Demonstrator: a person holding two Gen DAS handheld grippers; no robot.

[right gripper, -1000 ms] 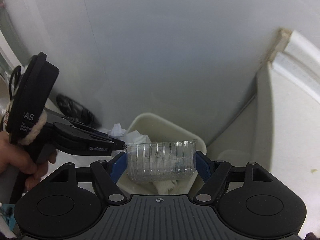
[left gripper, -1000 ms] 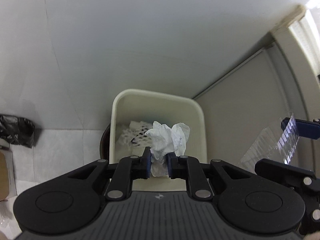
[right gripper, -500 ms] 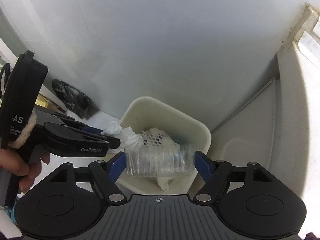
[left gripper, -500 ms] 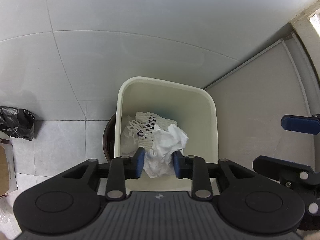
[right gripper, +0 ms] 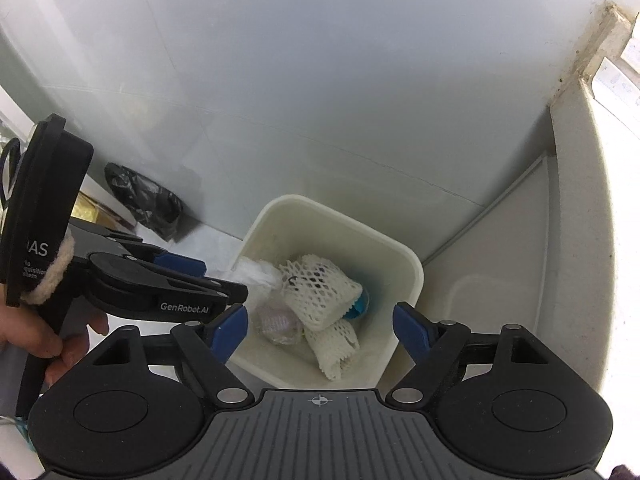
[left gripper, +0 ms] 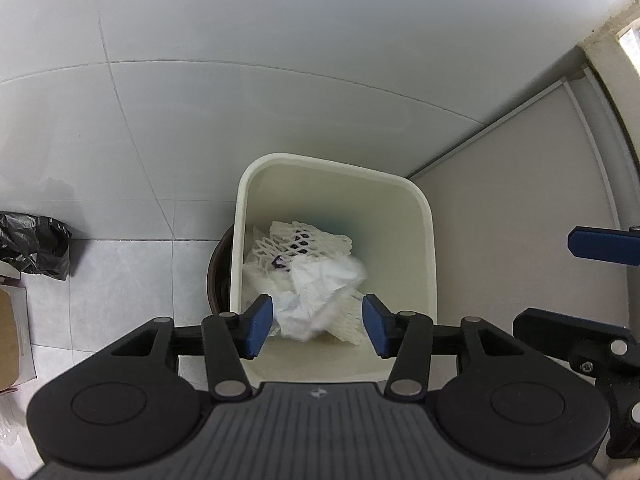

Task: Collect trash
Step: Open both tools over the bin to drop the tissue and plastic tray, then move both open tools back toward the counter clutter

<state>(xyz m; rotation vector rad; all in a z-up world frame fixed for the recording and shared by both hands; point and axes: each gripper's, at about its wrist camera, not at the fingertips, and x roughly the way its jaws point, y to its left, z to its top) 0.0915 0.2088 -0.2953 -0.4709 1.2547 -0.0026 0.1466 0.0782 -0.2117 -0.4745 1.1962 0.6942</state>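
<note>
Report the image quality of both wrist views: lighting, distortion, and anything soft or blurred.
Left wrist view: even, soft light; fisheye bends the wall tile seams; the cream plastic bin is sharp, the crumpled white tissue slightly soft between the opening jaws of the left gripper. Right wrist view: dark corner vignetting, bright washout at the right edge; the white foam net sleeve is crisp.

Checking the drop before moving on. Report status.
Left gripper opening over bin, tissue loose between fingers. Right gripper open, empty. Nothing blocking.
</note>
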